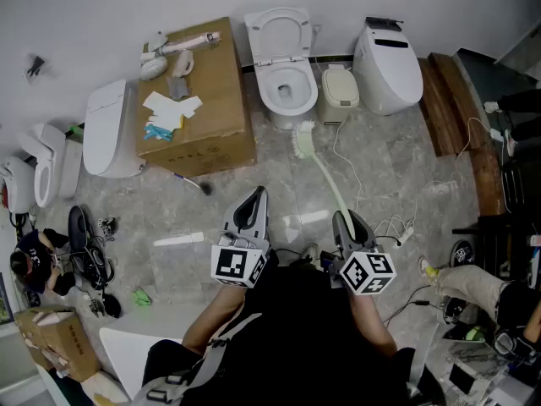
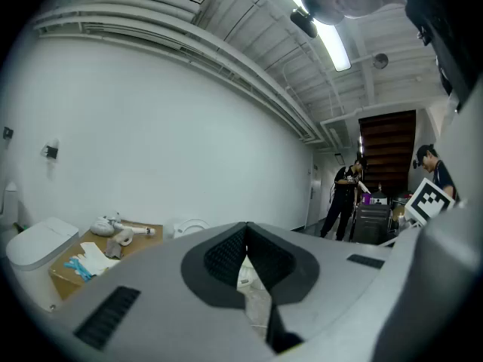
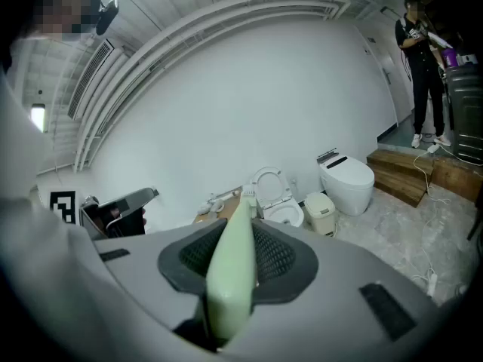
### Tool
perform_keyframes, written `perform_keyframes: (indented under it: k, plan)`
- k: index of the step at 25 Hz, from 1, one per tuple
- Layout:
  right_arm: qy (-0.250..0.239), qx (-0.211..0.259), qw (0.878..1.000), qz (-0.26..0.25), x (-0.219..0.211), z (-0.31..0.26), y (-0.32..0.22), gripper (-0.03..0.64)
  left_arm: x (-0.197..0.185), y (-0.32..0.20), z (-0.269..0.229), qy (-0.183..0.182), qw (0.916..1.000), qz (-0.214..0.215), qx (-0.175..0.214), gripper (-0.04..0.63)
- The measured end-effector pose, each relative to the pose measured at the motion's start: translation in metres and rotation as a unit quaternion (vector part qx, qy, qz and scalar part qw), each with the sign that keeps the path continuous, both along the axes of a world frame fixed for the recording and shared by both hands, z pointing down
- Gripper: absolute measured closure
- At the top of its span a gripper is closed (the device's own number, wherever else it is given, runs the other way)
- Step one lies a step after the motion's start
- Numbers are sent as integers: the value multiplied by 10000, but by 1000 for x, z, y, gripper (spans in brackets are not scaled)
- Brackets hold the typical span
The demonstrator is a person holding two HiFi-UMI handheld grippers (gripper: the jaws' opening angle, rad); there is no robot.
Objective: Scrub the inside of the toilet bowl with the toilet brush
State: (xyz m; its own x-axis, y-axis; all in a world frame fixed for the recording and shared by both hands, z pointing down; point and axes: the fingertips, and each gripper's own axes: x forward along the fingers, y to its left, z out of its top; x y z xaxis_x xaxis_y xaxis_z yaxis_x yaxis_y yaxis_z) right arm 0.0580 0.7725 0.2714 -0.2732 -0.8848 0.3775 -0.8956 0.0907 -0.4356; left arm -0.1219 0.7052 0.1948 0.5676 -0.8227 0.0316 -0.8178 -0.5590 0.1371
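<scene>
An open white toilet (image 1: 286, 83) stands against the far wall, lid up; it shows small in the right gripper view too (image 3: 281, 208). My right gripper (image 1: 346, 225) is shut on the pale green handle of the toilet brush (image 1: 325, 180), whose white bristle head (image 1: 304, 139) hangs over the floor just short of the bowl. In the right gripper view the green handle (image 3: 232, 266) runs out between the jaws toward the toilet. My left gripper (image 1: 252, 205) is shut and holds nothing; its jaws (image 2: 245, 266) meet with only a slit between them.
A cardboard box (image 1: 199, 100) with gloves and fittings sits left of the toilet. A small beige bin (image 1: 340, 91) and a closed smart toilet (image 1: 387, 64) stand to its right. Cables and a power strip (image 1: 401, 231) lie on the marble floor. More toilets (image 1: 106, 129) line the left.
</scene>
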Motion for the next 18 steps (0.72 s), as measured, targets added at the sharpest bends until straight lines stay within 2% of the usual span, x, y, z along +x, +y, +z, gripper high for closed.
perform_keyframes:
  k: [10, 18]
  plan:
    - [12, -52, 10000, 53, -17, 3, -12, 505, -18, -14, 3, 32, 10000, 24, -43, 589]
    - [-153, -36, 9996, 226, -47, 4, -33, 505, -50, -36, 9, 101, 9998, 134, -107, 589]
